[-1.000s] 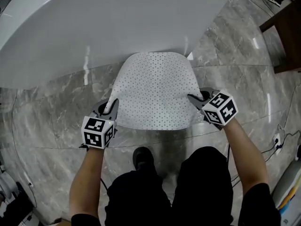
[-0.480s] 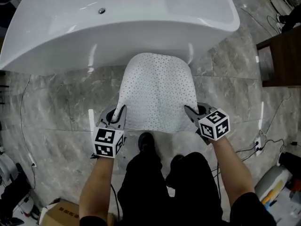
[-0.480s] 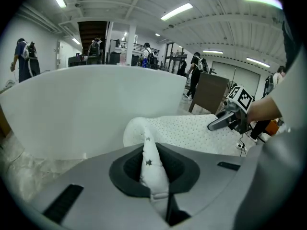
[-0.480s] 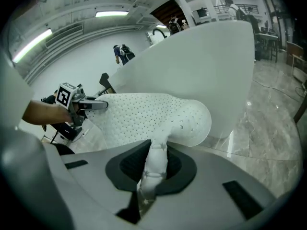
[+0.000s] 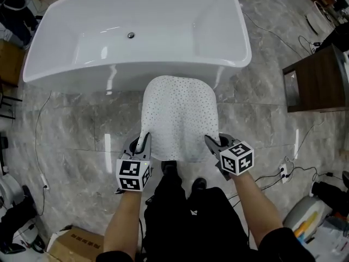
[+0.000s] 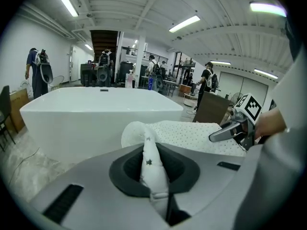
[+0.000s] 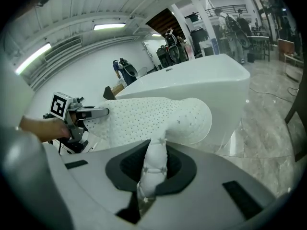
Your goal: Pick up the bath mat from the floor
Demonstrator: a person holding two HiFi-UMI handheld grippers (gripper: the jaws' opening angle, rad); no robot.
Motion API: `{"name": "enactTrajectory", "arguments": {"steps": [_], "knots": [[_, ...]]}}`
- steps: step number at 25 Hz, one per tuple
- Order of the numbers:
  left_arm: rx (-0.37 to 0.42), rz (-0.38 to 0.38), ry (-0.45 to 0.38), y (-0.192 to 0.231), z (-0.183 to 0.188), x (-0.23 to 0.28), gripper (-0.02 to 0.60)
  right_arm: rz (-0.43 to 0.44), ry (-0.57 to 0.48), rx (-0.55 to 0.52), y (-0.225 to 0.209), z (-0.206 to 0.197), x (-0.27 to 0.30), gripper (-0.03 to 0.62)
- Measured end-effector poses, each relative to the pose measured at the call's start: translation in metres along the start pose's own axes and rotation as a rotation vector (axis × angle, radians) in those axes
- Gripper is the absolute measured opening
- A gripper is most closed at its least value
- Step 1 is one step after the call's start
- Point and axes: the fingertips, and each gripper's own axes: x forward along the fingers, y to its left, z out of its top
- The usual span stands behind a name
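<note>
The white bath mat (image 5: 179, 116) with small dark dots hangs in the air between both grippers, stretched out toward the bathtub. My left gripper (image 5: 143, 142) is shut on the mat's near left corner, and my right gripper (image 5: 210, 141) is shut on the near right corner. In the left gripper view a pinched fold of the mat (image 6: 152, 169) runs between the jaws, with the right gripper (image 6: 229, 131) across at the other corner. In the right gripper view the mat (image 7: 153, 116) spreads out ahead, a fold of it pinched between the jaws, and the left gripper (image 7: 98, 112) shows at the left.
A white freestanding bathtub (image 5: 65, 70) stands just beyond the mat on a grey marble floor (image 5: 71, 141). A dark wooden cabinet (image 5: 319, 81) is at the right. Cables (image 5: 297, 171) trail at the lower right, and a cardboard box (image 5: 73, 244) lies at the lower left.
Both grippers have risen with the mat held between them. The view has pulled back, so the whole tub and more floor show.
</note>
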Motion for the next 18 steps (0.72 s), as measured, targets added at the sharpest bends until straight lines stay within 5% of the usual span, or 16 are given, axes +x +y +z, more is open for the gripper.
{"name": "enactTrajectory", "arguments": {"steps": [7, 18], "knots": [[0.036, 0.022, -0.044, -0.025, 0.058, -0.06, 0.034, 0.02, -0.021, 0.033, 0.04, 0.027, -0.068, 0.04], [-0.019, 0.012, -0.092, 0.003, 0.114, -0.103, 0.034, -0.004, -0.055, 0.059, 0.09, 0.075, -0.085, 0.04]]}}
